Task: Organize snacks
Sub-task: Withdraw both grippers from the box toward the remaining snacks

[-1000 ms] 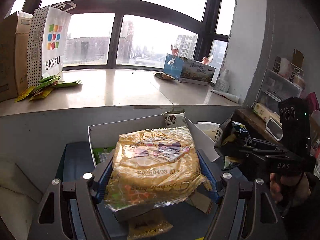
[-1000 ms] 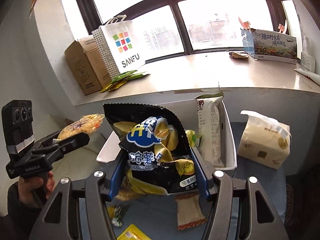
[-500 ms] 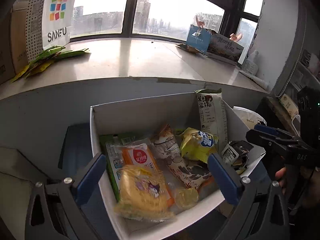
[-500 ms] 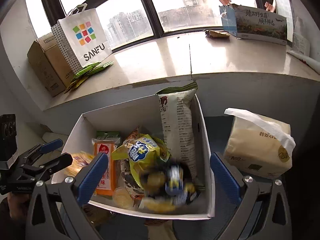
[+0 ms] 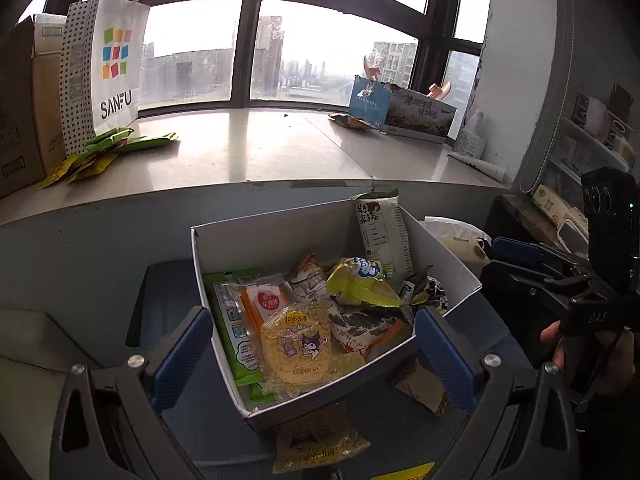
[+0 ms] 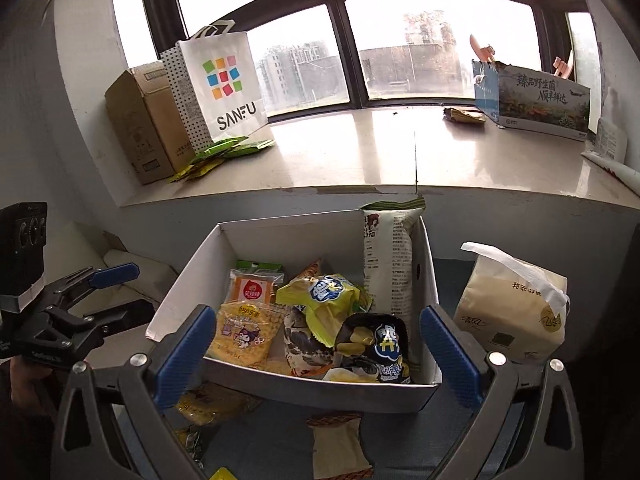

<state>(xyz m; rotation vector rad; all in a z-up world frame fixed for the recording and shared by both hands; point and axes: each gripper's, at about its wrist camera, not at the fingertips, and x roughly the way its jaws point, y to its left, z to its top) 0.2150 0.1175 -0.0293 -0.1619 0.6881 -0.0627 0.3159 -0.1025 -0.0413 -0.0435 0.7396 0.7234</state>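
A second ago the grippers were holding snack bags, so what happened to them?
Both let go. The left gripper dropped its yellow Lay's bag into the white box, the right gripper its black potato-stick bag. Both grippers' jaws have just been opening and now stand wide and empty. The box, tissue pack and SANFU bag stayed put.

Counts, both views:
- White cardboard box (image 6: 192,288), centre of frame: 1.
- Snack packets inside it: about 7 told apart, incl. 1 yellow Lay's packet (image 5: 296,350), 1 black potato-stick bag (image 6: 378,350), 1 tall white packet (image 6: 386,268) standing at the upper right; those beneath are hidden.
- Loose packets outside, lower frame: at least 3.
- SANFU paper bag (image 6: 224,88), upper left: 1.
- Tissue pack (image 6: 514,312), right: 1.
- Brown carton (image 6: 140,128): 1.
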